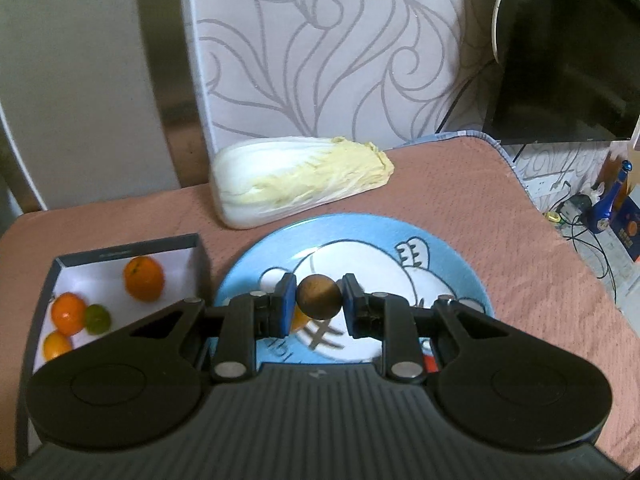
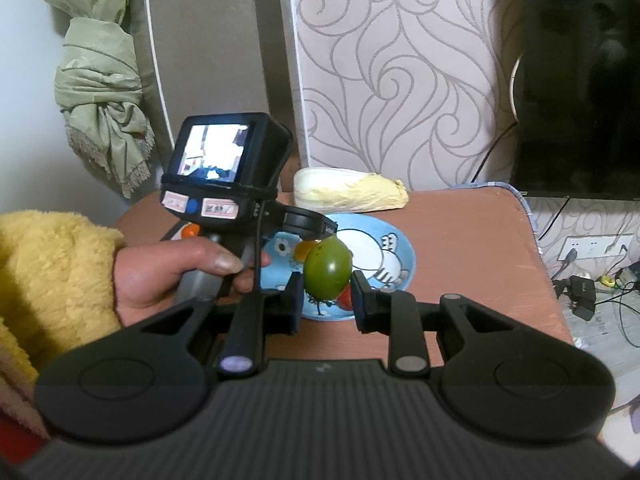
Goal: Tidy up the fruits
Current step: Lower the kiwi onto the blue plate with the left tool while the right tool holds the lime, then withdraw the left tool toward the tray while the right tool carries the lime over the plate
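Observation:
My left gripper (image 1: 319,298) is shut on a small brown round fruit (image 1: 319,296) and holds it above the blue cartoon plate (image 1: 440,252). To its left, a black box with a white floor (image 1: 104,276) holds several orange citrus fruits (image 1: 143,278) and one green one (image 1: 97,319). My right gripper (image 2: 326,284) is shut on a green tomato-like fruit (image 2: 327,267), raised above the near edge of the same plate (image 2: 400,248). An orange piece (image 2: 301,249) and a red piece (image 2: 345,298) lie on the plate, partly hidden. The left gripper's body (image 2: 228,176) shows in the right wrist view.
A napa cabbage (image 1: 300,178) lies behind the plate on the pink tablecloth (image 1: 500,208). A dark TV (image 1: 568,48) stands at the back right. Cables and a power strip (image 2: 588,288) lie on the floor beyond the table's right edge. A green curtain (image 2: 104,92) hangs at left.

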A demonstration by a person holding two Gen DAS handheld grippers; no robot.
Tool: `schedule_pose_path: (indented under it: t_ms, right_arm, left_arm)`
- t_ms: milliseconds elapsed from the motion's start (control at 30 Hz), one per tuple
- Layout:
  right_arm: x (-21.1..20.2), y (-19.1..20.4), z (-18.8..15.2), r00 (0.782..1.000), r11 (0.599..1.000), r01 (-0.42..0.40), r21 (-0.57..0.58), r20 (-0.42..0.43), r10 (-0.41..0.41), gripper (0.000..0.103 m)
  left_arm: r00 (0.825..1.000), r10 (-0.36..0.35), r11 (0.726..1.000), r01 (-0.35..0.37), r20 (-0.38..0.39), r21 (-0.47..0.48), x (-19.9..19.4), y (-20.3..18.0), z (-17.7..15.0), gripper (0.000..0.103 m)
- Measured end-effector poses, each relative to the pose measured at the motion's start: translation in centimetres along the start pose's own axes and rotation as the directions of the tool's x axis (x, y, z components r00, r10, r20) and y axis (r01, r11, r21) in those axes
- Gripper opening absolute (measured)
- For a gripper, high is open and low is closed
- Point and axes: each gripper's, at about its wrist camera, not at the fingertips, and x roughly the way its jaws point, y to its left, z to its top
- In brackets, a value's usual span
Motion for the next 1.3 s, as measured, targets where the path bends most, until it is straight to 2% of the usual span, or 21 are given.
schedule_pose_path:
  t_ms: [400, 667, 800, 1300]
  right_arm:
    - [0.2, -2.0, -0.1, 0.999, 0.999, 0.032, -0.002, -0.025, -0.032, 0.028]
    - [0.6, -1.8, -0.2, 0.999, 0.999, 0.032, 0.003, -0.035, -0.032, 0.028]
    - [0.6, -1.3, -0.3, 0.999, 0.999, 0.033, 0.002, -0.035, -0.033, 0.028]
    - [-0.3, -0.5, -0.6, 0.998, 0.998, 0.054, 0.037, -0.021, -0.054, 0.028]
  left_arm:
    - [1.0, -0.002, 1.0, 0.002, -0.014, -0.002, 4.0, -1.7, 0.8, 0.029]
    - [1.0, -0.013, 1.0, 0.013, 0.004, 0.019, 4.1, -2.0, 1.1, 0.03]
    - [1.0, -0.014, 1.0, 0.014, 0.012, 0.022, 3.9, -2.1, 1.4, 0.046]
    - [0.999, -0.037, 0.999, 0.036, 0.039, 0.029, 1.1, -1.2, 1.9, 0.055]
